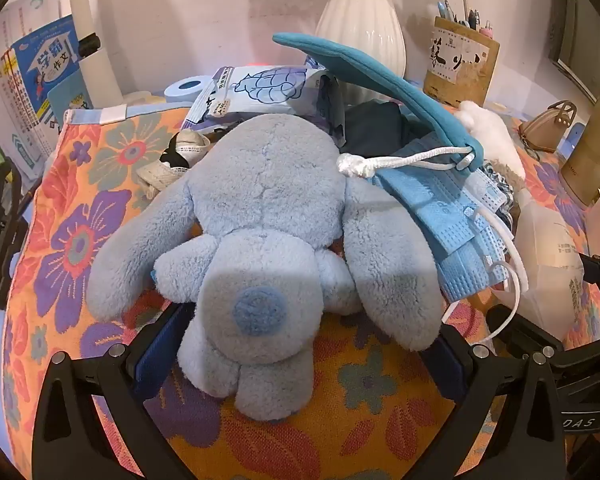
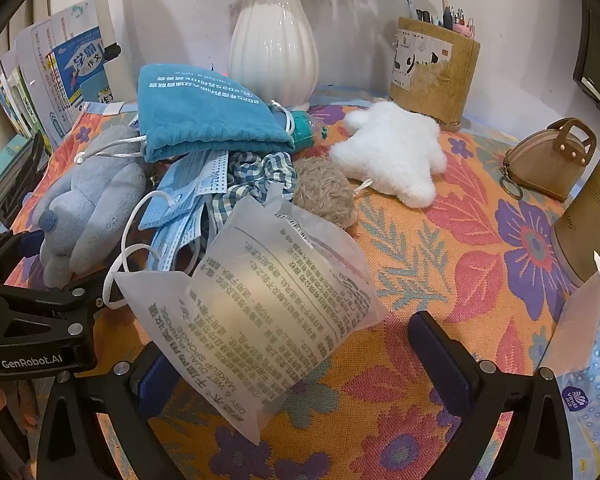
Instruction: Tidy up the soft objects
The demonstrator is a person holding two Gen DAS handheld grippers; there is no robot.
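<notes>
One floral orange woven tablecloth [image 2: 480,240] bearing all items. One pale blue plush dog [image 1: 260,248], lying between the wide-open left gripper [image 1: 300,364]. One translucent printed sponge bag [image 2: 268,308], partly between the wide-open right gripper [image 2: 300,372]. One teal drawstring pouch [image 2: 204,116], atop blue face masks [image 2: 188,200].

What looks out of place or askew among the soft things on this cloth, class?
The teal drawstring pouch lies tilted on top of a heap, with blue face masks spilling out beneath it, loops trailing. The blue plush dog lies face down beside them.
</notes>
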